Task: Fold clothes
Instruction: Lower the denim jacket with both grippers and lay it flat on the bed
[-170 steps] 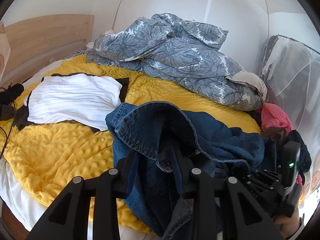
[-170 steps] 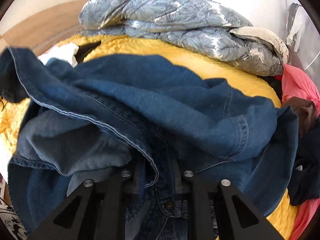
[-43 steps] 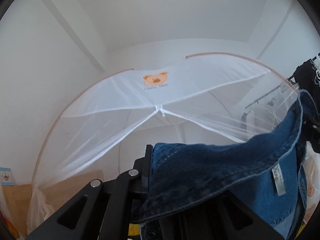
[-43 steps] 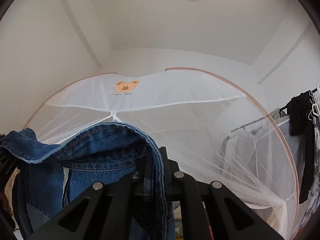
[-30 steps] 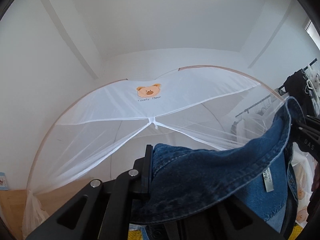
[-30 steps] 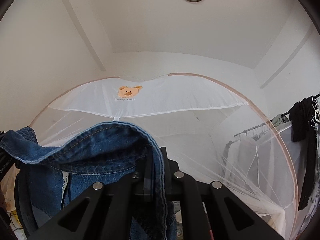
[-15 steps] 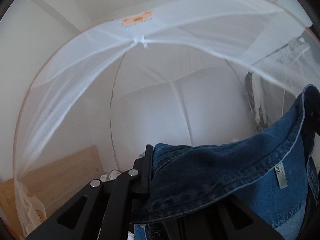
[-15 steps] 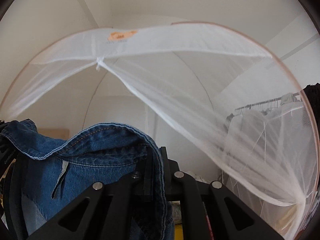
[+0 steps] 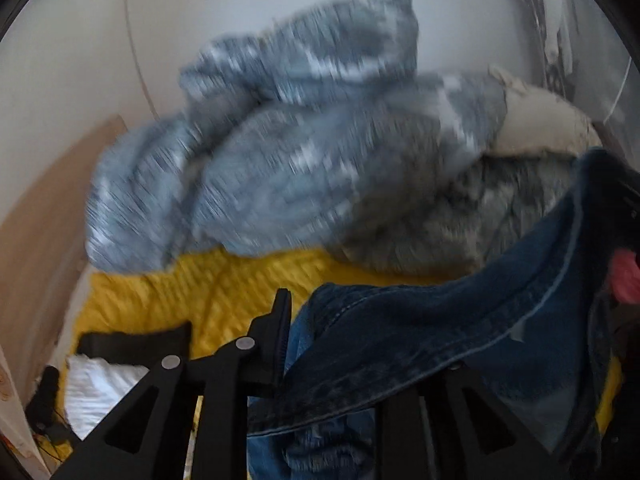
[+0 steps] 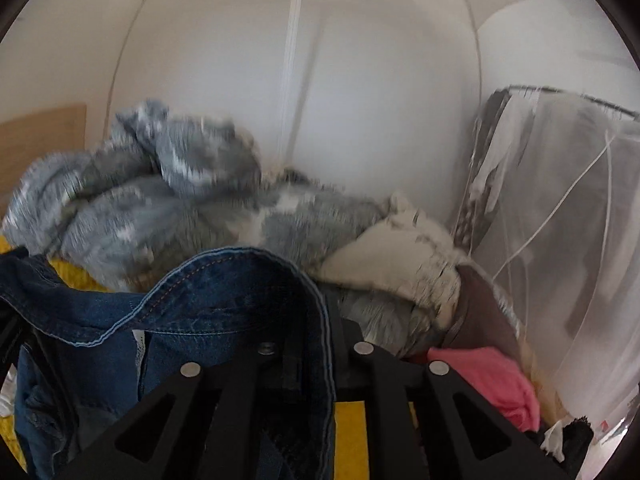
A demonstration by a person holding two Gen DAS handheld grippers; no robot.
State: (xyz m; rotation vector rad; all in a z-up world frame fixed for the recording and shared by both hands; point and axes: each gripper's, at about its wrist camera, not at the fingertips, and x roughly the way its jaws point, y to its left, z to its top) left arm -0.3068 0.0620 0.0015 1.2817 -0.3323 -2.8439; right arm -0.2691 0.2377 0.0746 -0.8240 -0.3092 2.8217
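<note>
At far left a white folded garment [image 9: 100, 380] lies on the yellow blanket [image 9: 208, 288]; the left gripper [image 9: 344, 344] has its jaws opening, the denim jacket [image 9: 440, 332] draped across it and between them (whether the pads grip is hidden by the cloth); behind sits a blurred grey floral duvet [image 9: 288, 160]; the jacket's collar stretches across to the right gripper [image 10: 308, 344], jaws likewise opening with denim hanging between; a pink garment [image 10: 488, 380] lies at right beside the mosquito net [image 10: 560, 220].
</note>
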